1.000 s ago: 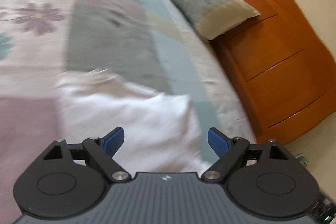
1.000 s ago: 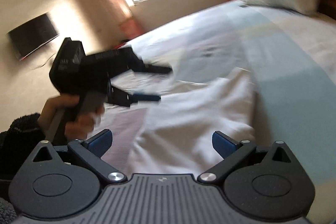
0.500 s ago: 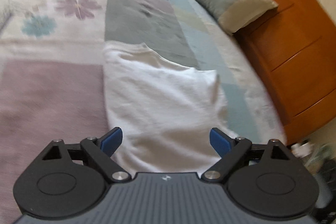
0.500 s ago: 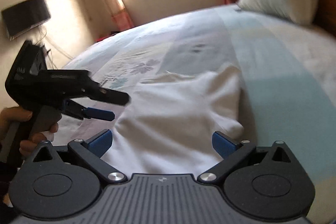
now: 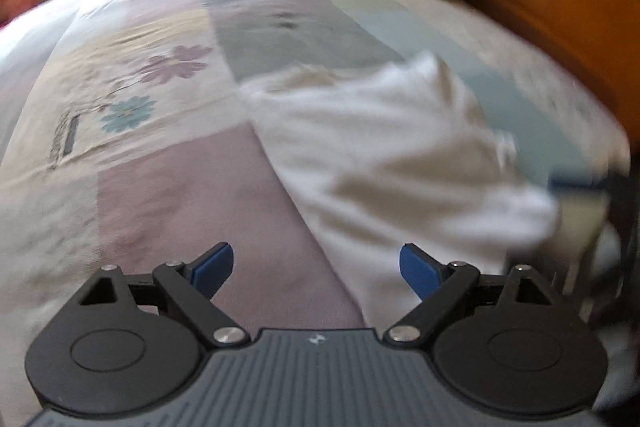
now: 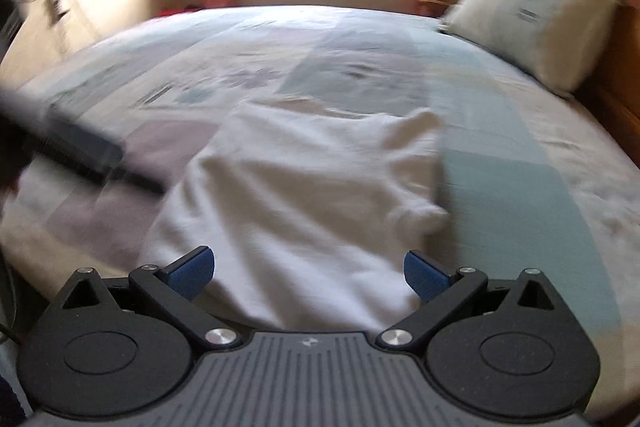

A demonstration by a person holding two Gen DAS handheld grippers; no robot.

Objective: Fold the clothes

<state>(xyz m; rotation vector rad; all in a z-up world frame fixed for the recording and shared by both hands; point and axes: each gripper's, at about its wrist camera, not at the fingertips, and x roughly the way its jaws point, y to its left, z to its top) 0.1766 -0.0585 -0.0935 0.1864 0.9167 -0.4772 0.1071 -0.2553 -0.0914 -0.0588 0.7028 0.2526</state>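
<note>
White garment [image 6: 304,187] on bedspread [image 6: 520,187] — both hand-held grippers [image 5: 316,265] [image 6: 308,269] released; pillow [image 6: 536,27] print unreadable.

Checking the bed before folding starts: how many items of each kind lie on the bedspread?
White garment: 1
Pillow: 1
Total: 2
Both lie on the patchwork bedspread; neither claw holds anything.
</note>
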